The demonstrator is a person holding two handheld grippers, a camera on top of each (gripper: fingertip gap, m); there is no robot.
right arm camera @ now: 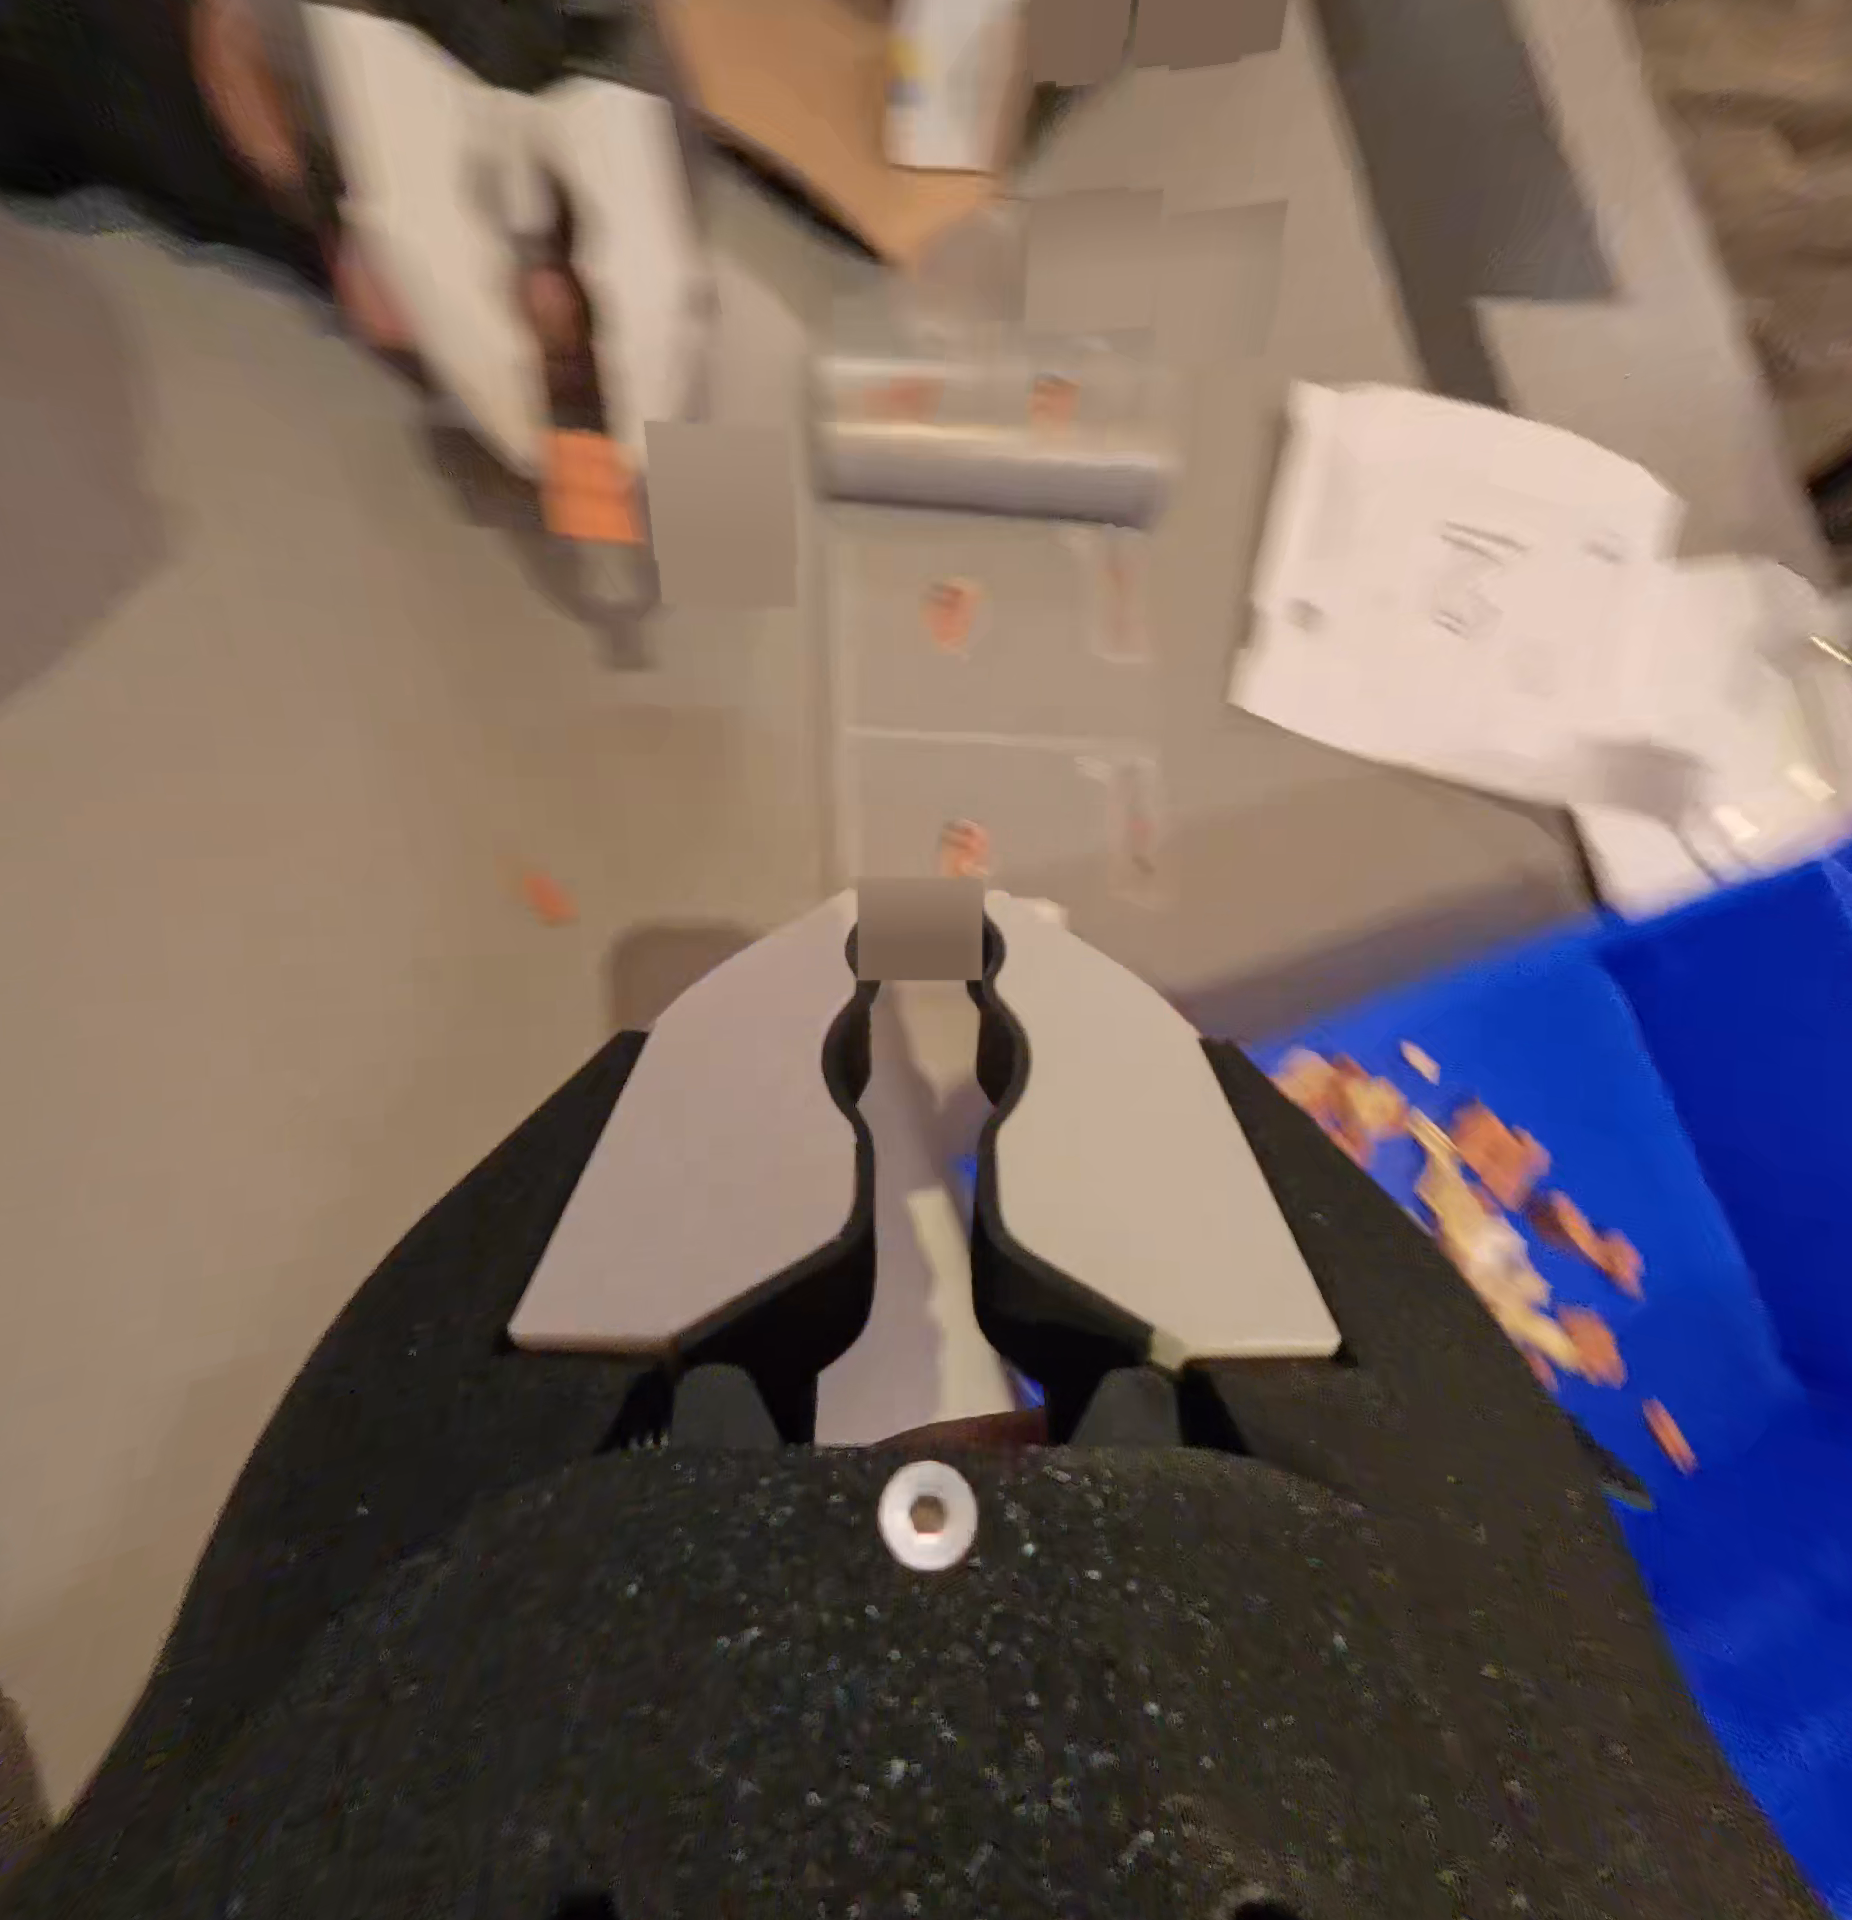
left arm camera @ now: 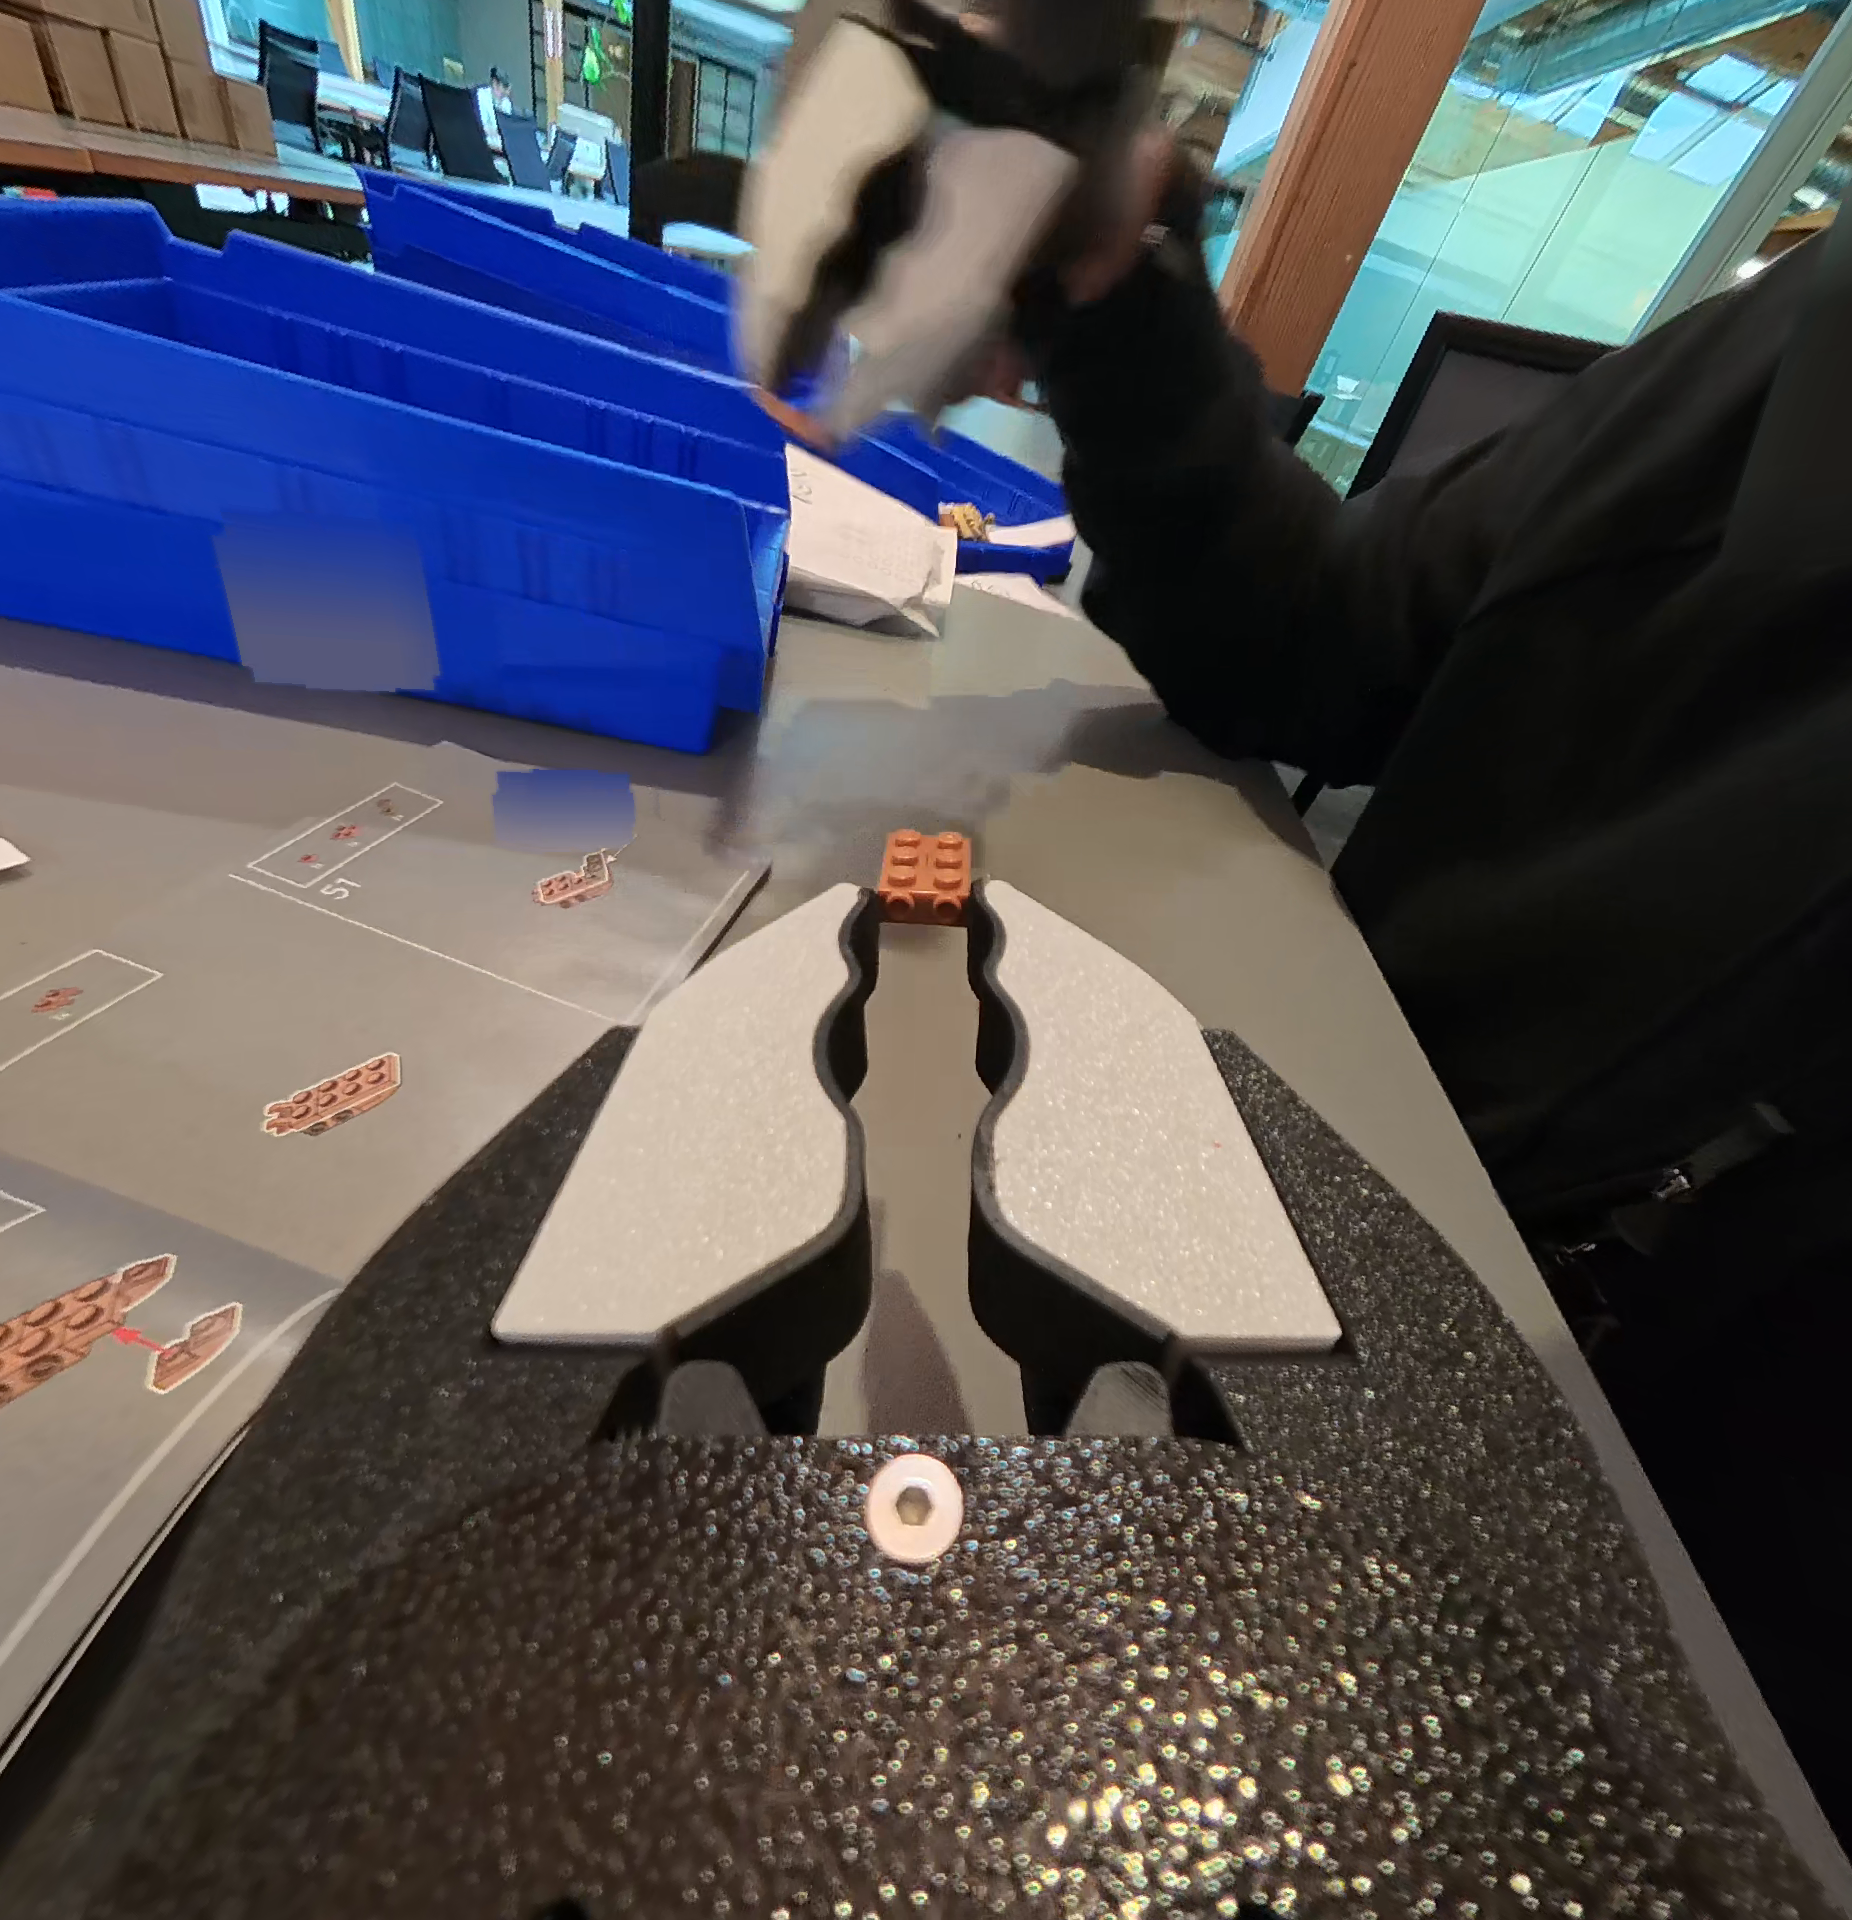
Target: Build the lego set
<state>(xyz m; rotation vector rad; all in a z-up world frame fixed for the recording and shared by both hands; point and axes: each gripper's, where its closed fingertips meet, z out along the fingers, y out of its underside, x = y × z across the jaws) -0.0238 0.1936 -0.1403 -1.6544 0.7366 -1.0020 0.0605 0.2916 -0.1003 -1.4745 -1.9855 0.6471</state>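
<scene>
My left gripper (left arm camera: pixel 927 896) is shut on a reddish-brown studded brick (left arm camera: pixel 927 878), gripped by its sides at the fingertips, just above the grey table (left arm camera: pixel 1161 935). The right wrist view shows the same gripper (right arm camera: pixel 579 457) at upper left with the orange-brown brick (right arm camera: pixel 589 499) at its tips. My right gripper (right arm camera: pixel 920 920) is up in the air over the table, and a blur patch hides its fingertips. In the left wrist view it (left arm camera: pixel 808 400) is blurred above the blue bins, with a thin brown piece (left arm camera: pixel 792 414) at its tips.
Blue bins (left arm camera: pixel 382 468) stand at the back left. An open instruction booklet (left arm camera: pixel 278 1039) lies to the left. White papers (left arm camera: pixel 870 551) lie behind. A blue bin with several brown pieces (right arm camera: pixel 1524 1247) is at the right. A small orange piece (right arm camera: pixel 543 894) lies on the table. A black sleeve (left arm camera: pixel 1524 623) is at the right. The left gripper's tips are roughly 15 centimetres from the right gripper's.
</scene>
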